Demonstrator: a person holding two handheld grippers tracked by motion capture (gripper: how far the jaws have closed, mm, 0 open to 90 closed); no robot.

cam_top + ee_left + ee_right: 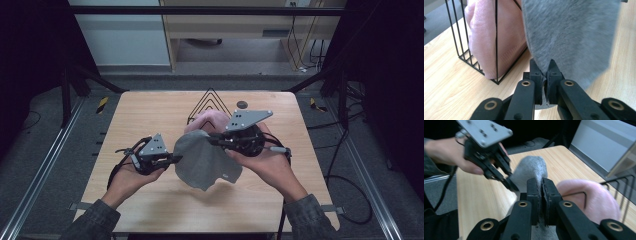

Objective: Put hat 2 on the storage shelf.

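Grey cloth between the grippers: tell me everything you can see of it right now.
The grey cloth looks like a soft, fuzzy knit, plain grey, with a small pale mark near its lower edge. It hangs spread above the wooden table, pinched at one edge by the left gripper and at another by the right gripper, both jaws shut on it. Behind it a pink cloth sits in a black wire rack.
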